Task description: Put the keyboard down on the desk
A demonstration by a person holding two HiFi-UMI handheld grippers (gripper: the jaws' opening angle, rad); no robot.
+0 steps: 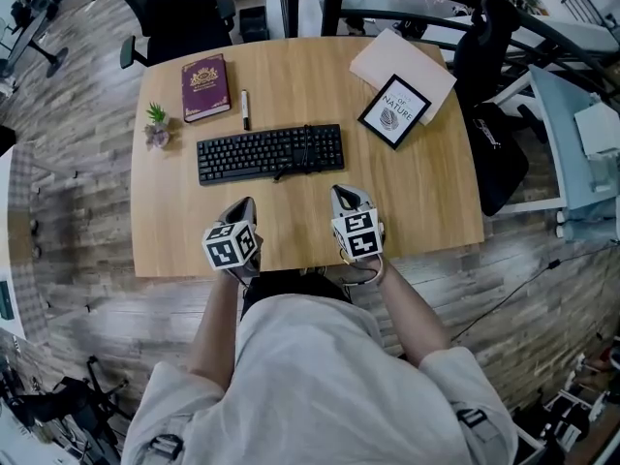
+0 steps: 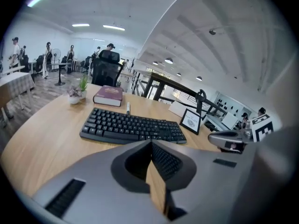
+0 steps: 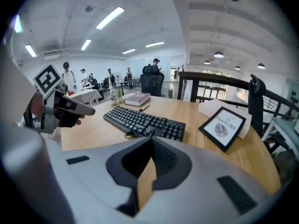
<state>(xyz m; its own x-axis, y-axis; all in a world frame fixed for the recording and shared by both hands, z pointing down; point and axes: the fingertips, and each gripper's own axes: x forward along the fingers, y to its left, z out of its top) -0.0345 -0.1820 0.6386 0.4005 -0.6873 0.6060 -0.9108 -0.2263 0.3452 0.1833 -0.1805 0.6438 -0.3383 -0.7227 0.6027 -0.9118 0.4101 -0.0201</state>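
Note:
The black keyboard (image 1: 269,153) lies flat on the wooden desk (image 1: 426,192), in the middle, with its cable looped over its right half. Both grippers hover near the desk's front edge, a short way in front of the keyboard and apart from it. My left gripper (image 1: 247,203) is shut with nothing in it; in its own view the jaws (image 2: 151,143) meet, with the keyboard (image 2: 133,126) beyond. My right gripper (image 1: 341,194) is likewise shut and empty (image 3: 152,141), and the keyboard (image 3: 145,122) lies ahead and to its left.
A maroon book (image 1: 205,87), a pen (image 1: 245,108) and a small potted plant (image 1: 156,126) sit behind the keyboard at the left. A framed print (image 1: 394,111) leans on a paper sheet (image 1: 402,61) at the back right. An office chair (image 1: 165,8) stands behind the desk.

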